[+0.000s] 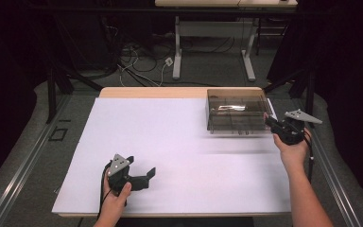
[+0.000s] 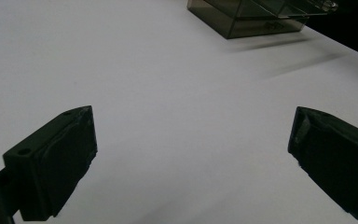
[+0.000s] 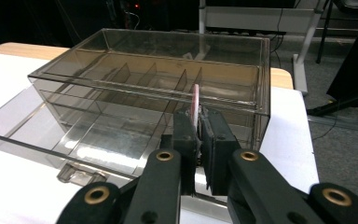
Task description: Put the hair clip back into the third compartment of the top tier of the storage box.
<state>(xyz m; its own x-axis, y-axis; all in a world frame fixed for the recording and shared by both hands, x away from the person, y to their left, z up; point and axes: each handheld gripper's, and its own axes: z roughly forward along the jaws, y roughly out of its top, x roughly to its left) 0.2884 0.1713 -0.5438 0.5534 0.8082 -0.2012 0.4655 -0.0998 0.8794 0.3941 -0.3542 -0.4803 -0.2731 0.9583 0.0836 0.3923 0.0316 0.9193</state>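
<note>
A smoky clear plastic box (image 1: 236, 111) with several divided compartments stands at the far right of the white table top (image 1: 170, 142). My right gripper (image 1: 270, 122) is at the box's near right corner, held by a hand. In the right gripper view, my right gripper (image 3: 198, 122) is shut on a thin pink flat piece (image 3: 196, 95), which stands edge-on above the jaws in front of the box (image 3: 154, 79). My left gripper (image 1: 142, 165) rests low over the table's near left part. Its jaws stand wide apart, with only bare table between them (image 2: 191, 144).
A clear flap with a latch (image 3: 77, 176) lies flat in front of the box. The box (image 2: 247, 16) shows far off in the left gripper view. The table's right edge (image 1: 279, 156) runs close beside my right hand. Beyond the table are cables and desk legs (image 1: 177, 61).
</note>
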